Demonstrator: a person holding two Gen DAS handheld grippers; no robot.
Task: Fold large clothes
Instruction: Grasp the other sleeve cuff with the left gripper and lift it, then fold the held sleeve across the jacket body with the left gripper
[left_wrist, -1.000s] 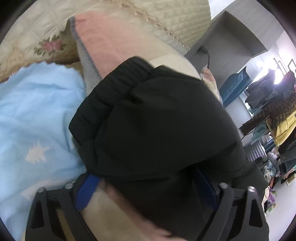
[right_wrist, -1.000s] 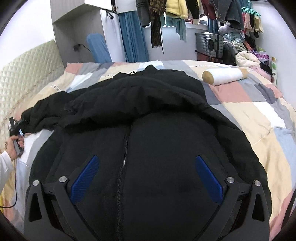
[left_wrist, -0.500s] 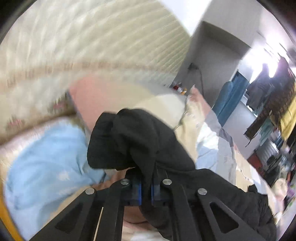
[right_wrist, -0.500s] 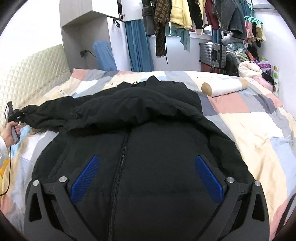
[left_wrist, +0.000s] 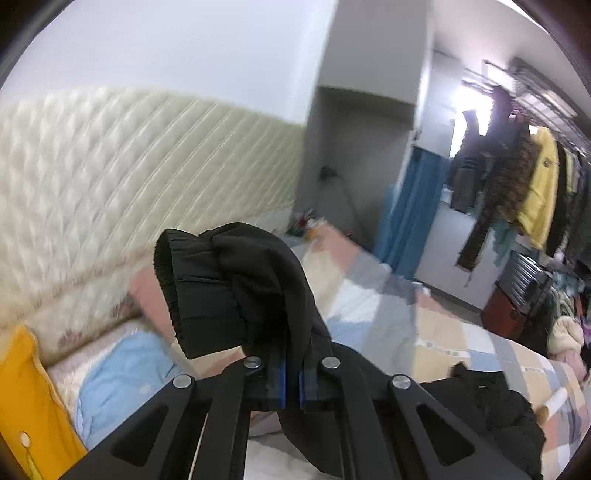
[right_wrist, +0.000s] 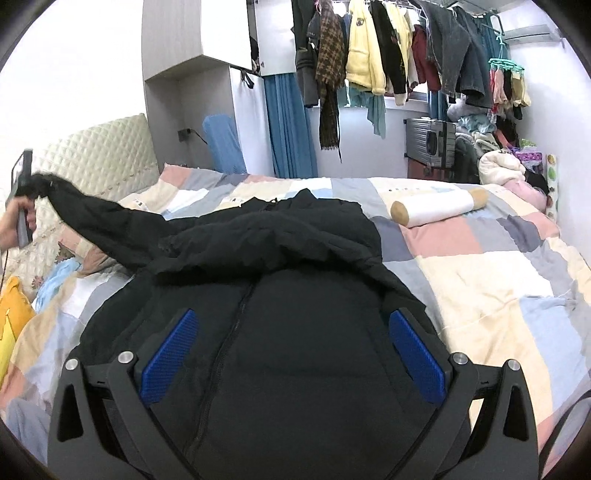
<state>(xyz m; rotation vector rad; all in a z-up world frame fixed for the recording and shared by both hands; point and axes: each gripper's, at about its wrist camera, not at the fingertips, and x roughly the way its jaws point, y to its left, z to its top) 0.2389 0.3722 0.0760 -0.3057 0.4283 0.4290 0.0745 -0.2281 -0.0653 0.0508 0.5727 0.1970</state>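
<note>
jacket: black puffer jacket lies zip-up on the patchwork quilt, one sleeve raised off it.
sleeve cuff: above the quilt, nr headboard.
left gripper: clenched on sleeve, prob. to fold it across jacket.
right gripper: released, empty, over jacket's front, likely waiting.

The black jacket is matt, softly padded cloth with a ribbed elastic cuff. The bedspread is soft, matt patchwork cloth. The headboard is quilted with a slight sheen. The right gripper is matt black plastic with finely textured blue pads and shiny metal screws.
</note>
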